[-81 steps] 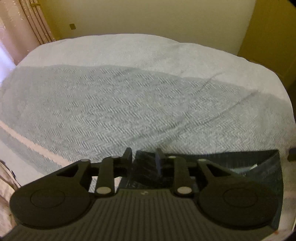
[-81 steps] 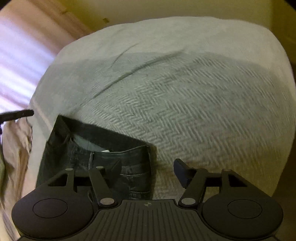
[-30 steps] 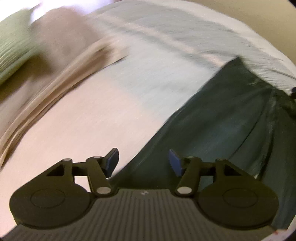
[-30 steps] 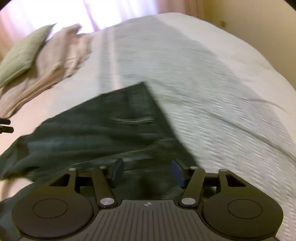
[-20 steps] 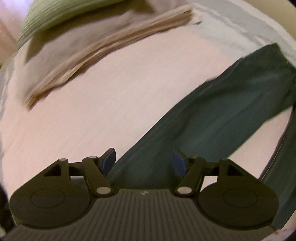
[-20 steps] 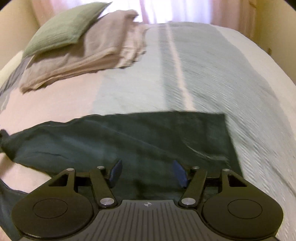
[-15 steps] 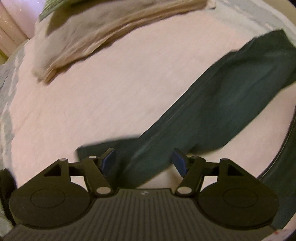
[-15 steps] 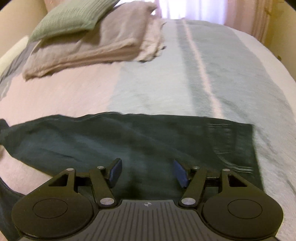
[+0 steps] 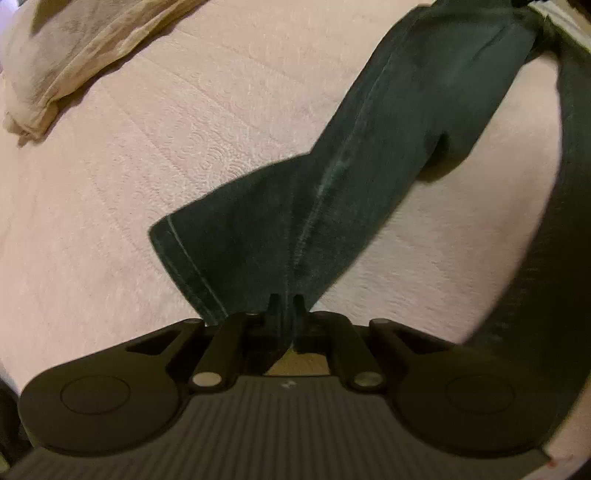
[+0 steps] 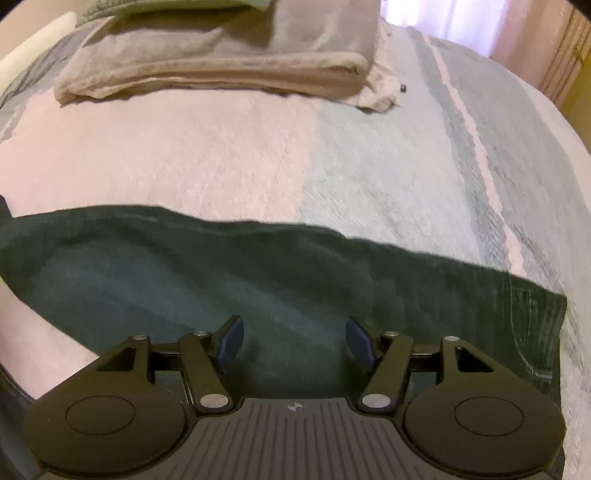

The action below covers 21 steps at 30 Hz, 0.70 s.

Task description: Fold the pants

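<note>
One pair of dark pants (image 9: 373, 177) lies stretched across the bed cover (image 9: 155, 147). Two grippers are in view, one per camera.

Left gripper (image 9: 286, 301): the jaws are closed to a narrow gap and clamp the cloth at the hem end of one pant leg, right on the side seam. The stitched hem runs diagonally to the left of the fingers. From the clamp point the leg extends away and to the right over the pink part of the cover. A second dark strip of the same cloth runs down the right edge of the left wrist view.

Right gripper (image 10: 293, 341): the jaws stand wide apart and hold nothing. Both blue fingertips (image 10: 229, 338) hang over the pants (image 10: 221, 273); contact with the cloth cannot be determined. In this view the pants run as one dark band from the left edge to a squared-off end at the right, which lies on the pale blue-green part of the bed cover (image 10: 388, 177).

Writing: no brand, label or text is legible on any item.

Surroundings: one folded beige blanket (image 10: 229, 55) rests near the far end of the bed, well apart from the pants; it also shows in the top left corner of the left wrist view. One green cushion (image 10: 110, 5) sits on top of it. Striped bands of grey-green and pink cross the cover on the right. Curtains (image 10: 461, 22) hang beyond the bed.
</note>
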Available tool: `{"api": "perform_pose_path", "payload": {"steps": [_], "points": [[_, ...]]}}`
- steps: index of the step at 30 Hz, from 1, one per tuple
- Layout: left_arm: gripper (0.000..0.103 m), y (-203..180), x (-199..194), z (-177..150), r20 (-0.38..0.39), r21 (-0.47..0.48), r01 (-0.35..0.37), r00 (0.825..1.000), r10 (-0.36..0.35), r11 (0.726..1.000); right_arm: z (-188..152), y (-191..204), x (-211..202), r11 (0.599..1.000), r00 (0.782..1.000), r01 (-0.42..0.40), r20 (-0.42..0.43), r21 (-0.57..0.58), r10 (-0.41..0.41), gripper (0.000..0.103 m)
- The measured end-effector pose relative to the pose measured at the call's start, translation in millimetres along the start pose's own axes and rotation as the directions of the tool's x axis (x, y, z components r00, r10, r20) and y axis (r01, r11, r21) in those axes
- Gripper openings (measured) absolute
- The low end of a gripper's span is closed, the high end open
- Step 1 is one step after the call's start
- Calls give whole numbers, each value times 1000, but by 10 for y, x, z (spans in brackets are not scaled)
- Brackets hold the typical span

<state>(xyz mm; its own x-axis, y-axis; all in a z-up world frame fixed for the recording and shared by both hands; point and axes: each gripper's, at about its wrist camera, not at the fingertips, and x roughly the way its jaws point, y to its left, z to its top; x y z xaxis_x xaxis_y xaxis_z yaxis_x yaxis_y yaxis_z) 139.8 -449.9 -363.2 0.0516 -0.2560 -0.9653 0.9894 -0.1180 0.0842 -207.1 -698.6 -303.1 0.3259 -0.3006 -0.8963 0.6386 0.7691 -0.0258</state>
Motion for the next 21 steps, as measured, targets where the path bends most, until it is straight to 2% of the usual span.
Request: {"api": "perform_pose_path", "payload": {"steps": [6, 9, 12, 14, 16, 18, 21], "points": [[2, 98, -1244, 129, 55, -113, 87, 995, -81, 990, 194, 48, -67, 1000, 999, 1, 44, -24, 0, 59], [2, 256, -1571, 290, 59, -129, 86, 995, -78, 988, 265, 19, -62, 1000, 998, 3, 56, -17, -2, 59], [3, 525, -1246, 496, 16, -149, 48, 999, -46, 988, 280, -13, -54, 1000, 998, 19, 64, -9, -19, 59], [3, 673, -709, 601, -46, -155, 12, 999, -19, 988, 251, -59, -51, 999, 997, 38, 60, -4, -37, 59], [3, 805, -153, 610, -91, -180, 4, 996, -21, 984, 203, -169, -51, 998, 997, 58, 51, -2, -57, 59], [3, 860, 311, 592, -130, -191, -1, 991, -25, 982, 150, -361, -64, 997, 996, 81, 39, -1, -81, 59], [3, 872, 603, 550, -124, -213, -7, 992, -20, 977, 79, -811, -98, 990, 990, 138, 21, 8, -138, 59]]}}
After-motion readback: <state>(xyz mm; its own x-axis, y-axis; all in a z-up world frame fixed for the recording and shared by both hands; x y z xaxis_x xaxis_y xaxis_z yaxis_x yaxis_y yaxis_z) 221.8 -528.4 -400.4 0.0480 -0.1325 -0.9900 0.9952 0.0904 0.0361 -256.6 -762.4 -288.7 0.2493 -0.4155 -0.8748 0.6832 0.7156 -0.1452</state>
